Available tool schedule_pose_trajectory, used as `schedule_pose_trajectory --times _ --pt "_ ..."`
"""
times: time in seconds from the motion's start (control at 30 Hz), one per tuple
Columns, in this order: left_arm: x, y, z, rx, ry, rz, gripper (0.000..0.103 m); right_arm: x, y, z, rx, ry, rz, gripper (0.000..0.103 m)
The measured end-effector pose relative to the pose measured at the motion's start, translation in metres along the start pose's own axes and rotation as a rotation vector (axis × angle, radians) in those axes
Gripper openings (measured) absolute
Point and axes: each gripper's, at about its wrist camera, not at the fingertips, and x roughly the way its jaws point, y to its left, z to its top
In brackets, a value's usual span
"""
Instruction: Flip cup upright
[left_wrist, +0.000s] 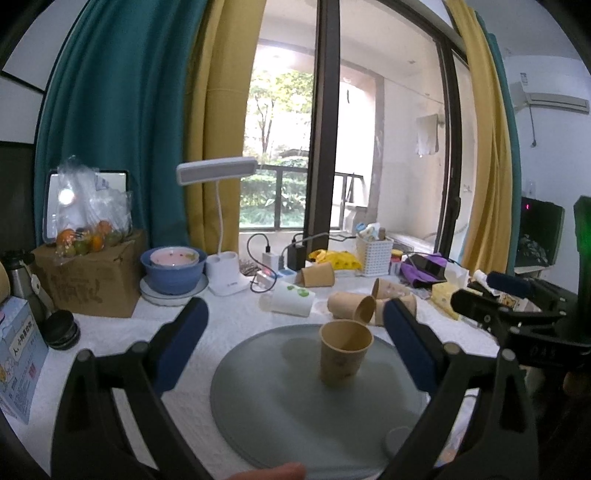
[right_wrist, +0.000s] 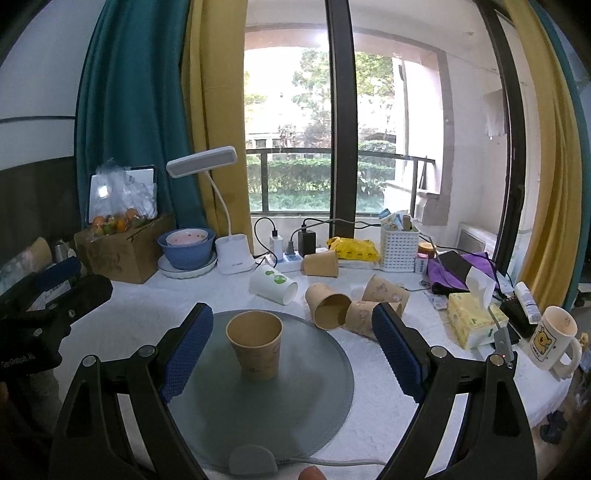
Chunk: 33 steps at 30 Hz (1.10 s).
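Observation:
A brown paper cup (left_wrist: 344, 352) stands upright, mouth up, on a round grey mat (left_wrist: 266, 406). It also shows in the right wrist view (right_wrist: 255, 345) on the mat (right_wrist: 295, 398). My left gripper (left_wrist: 295, 343) is open and empty, its blue pads either side of the cup and just short of it. My right gripper (right_wrist: 291, 343) is open and empty, with the cup between its fingers toward the left pad, not touched. The right gripper shows at the right edge of the left view (left_wrist: 517, 314).
Several brown paper cups (right_wrist: 328, 310) and a white cup (right_wrist: 273, 284) lie on their sides behind the mat. A tissue box (right_wrist: 476, 321), a mug (right_wrist: 554, 339), a white basket (right_wrist: 400, 247), a desk lamp (right_wrist: 234, 254), blue bowls (right_wrist: 188, 247) and a cardboard box (right_wrist: 125, 251) ring the table.

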Motion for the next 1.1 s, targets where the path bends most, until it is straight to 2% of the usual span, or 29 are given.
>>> schedule_pose_trajectory --times 1.1 --pt "-0.0037 0.0029 -0.0051 -0.028 -0.016 -0.007 0.097 0.0049 0.0033 -0.0023 0.001 0.016 0.015 0.09"
